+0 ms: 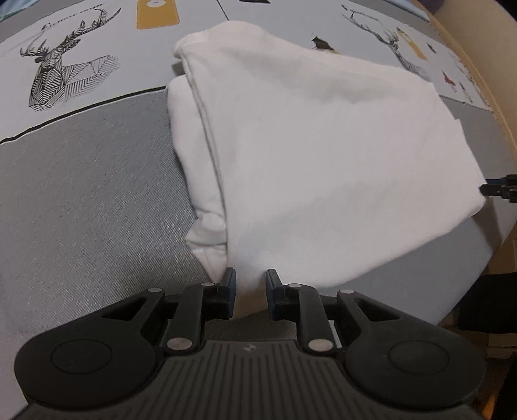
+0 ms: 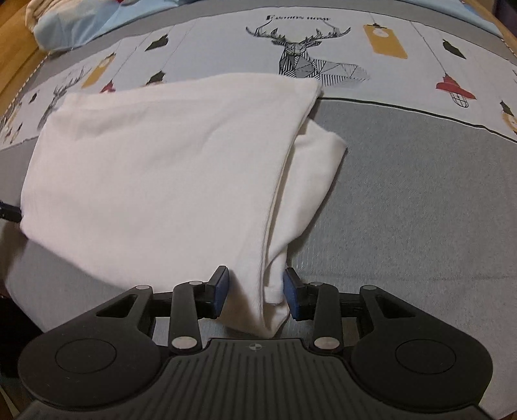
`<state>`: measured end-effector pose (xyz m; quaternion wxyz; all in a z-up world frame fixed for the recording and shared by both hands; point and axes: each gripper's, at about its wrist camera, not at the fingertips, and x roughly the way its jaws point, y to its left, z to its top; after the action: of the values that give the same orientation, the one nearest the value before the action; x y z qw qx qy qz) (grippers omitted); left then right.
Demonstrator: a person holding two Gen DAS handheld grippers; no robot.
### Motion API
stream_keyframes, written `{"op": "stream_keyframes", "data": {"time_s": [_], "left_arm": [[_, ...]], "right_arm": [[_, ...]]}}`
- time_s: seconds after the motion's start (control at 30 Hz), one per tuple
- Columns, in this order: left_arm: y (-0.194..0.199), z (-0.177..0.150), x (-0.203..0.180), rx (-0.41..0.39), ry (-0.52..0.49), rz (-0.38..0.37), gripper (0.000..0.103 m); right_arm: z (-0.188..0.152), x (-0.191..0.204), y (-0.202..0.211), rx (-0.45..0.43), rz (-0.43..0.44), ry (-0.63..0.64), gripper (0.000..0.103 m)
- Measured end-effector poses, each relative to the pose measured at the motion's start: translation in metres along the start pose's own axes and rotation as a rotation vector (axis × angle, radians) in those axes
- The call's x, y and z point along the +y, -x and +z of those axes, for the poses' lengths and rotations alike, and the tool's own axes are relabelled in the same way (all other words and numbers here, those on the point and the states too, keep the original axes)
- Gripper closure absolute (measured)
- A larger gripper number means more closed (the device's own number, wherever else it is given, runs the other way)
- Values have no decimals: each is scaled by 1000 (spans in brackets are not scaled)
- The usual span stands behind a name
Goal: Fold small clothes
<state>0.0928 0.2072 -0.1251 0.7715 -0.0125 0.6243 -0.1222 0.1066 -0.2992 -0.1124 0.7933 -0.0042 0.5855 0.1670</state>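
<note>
So, a white garment (image 1: 323, 155) is lying folded on a bed, on a grey and pale-blue bedspread (image 1: 97, 194) printed with geometric deer heads and hanging lamps. It sits half on the plain grey band and half on the printed strip beyond it. The fold isn't super tidy: a second layer pokes out along one side, which shows on the left in the left wrist view and on the right in the right wrist view.

Left gripper (image 1: 250, 290) points steeply down at the near edge of the cloth. Its blue-padded fingers (image 1: 230, 284) stand a little apart with a corner of the white fabric running down between them. The pads don't look pressed onto it, there's visible slack on both sides, so I'd call it released, jaws parted.

Right gripper (image 2: 256, 290) is the same story at the other near corner. Its jaws stand wider, and a bunched, hanging corner of the garment (image 2: 161, 168) sits in the gap. The right pad is about touching the fabric, the left one has a clear gap, so it's not clamping anything.

Each gripper's tip also peeks into the other's view at the far side of the cloth, just a dark sliver at the picture's edge.

Up at the top left of the right wrist view there's some bunched light-blue bedding (image 2: 74, 22).
</note>
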Motion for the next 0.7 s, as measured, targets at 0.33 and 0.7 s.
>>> {"op": "stream_keyframes", "data": {"time_s": [0.33, 0.7], "left_arm": [[35, -18, 0, -77, 19, -7, 102], [29, -56, -29, 26, -55, 227, 103]], "right_arm": [[-11, 4, 14, -7, -10, 36, 96], [-31, -7, 24, 43, -123, -12, 99]]}}
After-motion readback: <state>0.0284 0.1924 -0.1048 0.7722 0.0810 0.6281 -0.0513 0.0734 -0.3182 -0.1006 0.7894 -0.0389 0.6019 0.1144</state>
